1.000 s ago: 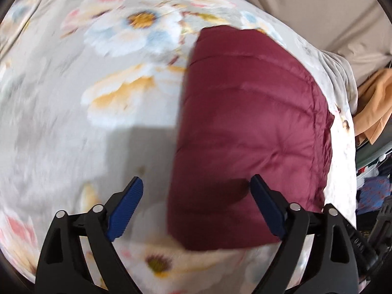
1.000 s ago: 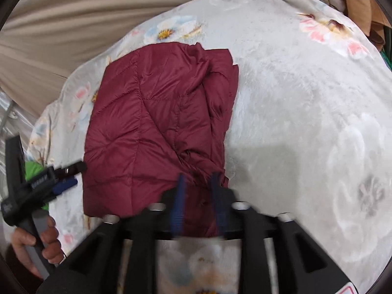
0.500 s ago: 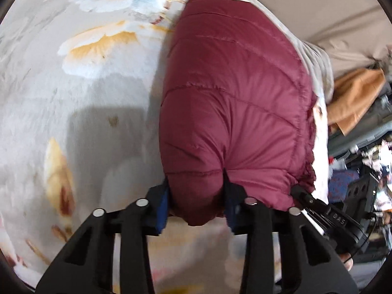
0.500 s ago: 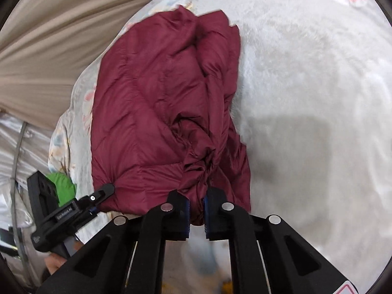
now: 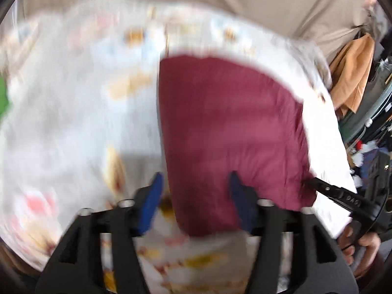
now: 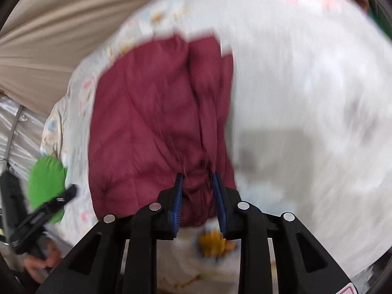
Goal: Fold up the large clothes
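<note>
- Left gripper (image 5: 196, 192), black with blue pads: jaws have just been opening and stand wide, the near corner of the folded maroon quilted jacket (image 5: 230, 127) between them, pads clear of it.
- Right gripper (image 6: 198, 197): jaws just opening too, a bunched jacket edge in the gap; whether they grip it, I cannot tell.
- Jacket lies on the white floral blanket (image 6: 306, 85).
- Beige curtain (image 5: 269, 5) hangs behind the jacket.
</note>
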Motion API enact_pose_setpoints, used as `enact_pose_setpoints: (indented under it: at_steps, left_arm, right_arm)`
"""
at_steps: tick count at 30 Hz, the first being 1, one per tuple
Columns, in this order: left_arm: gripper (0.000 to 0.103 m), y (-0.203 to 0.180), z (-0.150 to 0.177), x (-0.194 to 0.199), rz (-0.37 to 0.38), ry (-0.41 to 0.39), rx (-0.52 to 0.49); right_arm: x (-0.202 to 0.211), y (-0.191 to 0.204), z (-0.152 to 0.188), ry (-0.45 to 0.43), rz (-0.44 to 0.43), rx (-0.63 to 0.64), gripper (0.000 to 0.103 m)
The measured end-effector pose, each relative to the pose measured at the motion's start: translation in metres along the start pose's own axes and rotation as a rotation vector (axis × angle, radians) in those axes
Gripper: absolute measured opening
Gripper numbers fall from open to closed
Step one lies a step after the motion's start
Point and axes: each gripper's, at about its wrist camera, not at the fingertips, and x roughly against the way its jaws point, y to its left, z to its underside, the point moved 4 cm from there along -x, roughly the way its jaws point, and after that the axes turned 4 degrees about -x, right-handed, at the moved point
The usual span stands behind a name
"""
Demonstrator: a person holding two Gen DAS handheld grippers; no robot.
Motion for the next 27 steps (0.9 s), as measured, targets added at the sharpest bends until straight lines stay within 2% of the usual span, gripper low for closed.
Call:
enact_pose_setpoints:
  at_steps: [2,6,7,9,10,12,13,16,18,22,24,25,27]
  left_arm:
    - [0.064,-0.008,-0.018,-0.001,-0.020,-0.036,-0.029]
    - [0.064,-0.027,-0.039,-0.034,-0.053,-0.019,-0.082]
    - [0.064,-0.029,-0.037,-0.042,-0.060,-0.008,-0.097]
    - [0.064,-0.031,-0.032,-0.058,-0.082,0.017,-0.136]
    - [0.063,-0.035,-0.028,-0.072,-0.101,0.045,-0.152]
    - [0.065,-0.035,-0.019,-0.088,-0.114,0.073,-0.160]
    - [0.066,-0.035,-0.014,-0.094,-0.113,0.073,-0.161]
    - [0.067,-0.040,-0.009,-0.099,-0.160,0.070,-0.211]
    - [0.067,-0.041,-0.008,-0.101,-0.167,0.076,-0.211]
    - [0.068,-0.035,-0.010,-0.103,-0.149,0.090,-0.196]
    - [0.068,-0.037,-0.010,-0.102,-0.149,0.094,-0.195]
    - [0.069,-0.038,-0.009,-0.103,-0.147,0.097,-0.195]
    - [0.070,-0.040,-0.008,-0.103,-0.153,0.100,-0.206]
  right_arm:
    - [0.005,0.008,-0.021,-0.041,-0.019,-0.006,0.040]
    - [-0.014,0.027,-0.056,-0.092,0.000,0.023,0.039]
    - [-0.020,0.037,-0.057,-0.093,-0.006,0.031,0.035]
    - [-0.034,0.048,-0.065,-0.100,0.000,0.060,0.012]
    - [-0.036,0.048,-0.069,-0.108,0.015,0.075,0.008]
    - [-0.047,0.042,-0.074,-0.103,0.059,0.115,0.006]
    - [-0.067,0.039,-0.073,-0.071,0.101,0.128,0.005]
    - [-0.092,0.024,-0.070,-0.022,0.114,0.109,0.004]
    - [-0.078,0.029,-0.070,-0.034,0.136,0.099,0.006]
    - [-0.034,0.042,-0.057,-0.110,0.085,0.100,0.006]
    - [-0.044,0.037,-0.041,-0.048,0.097,0.106,0.006]
    - [-0.056,0.031,-0.034,-0.019,0.119,0.116,0.001]
    - [-0.071,0.026,-0.029,-0.007,0.137,0.121,0.000]
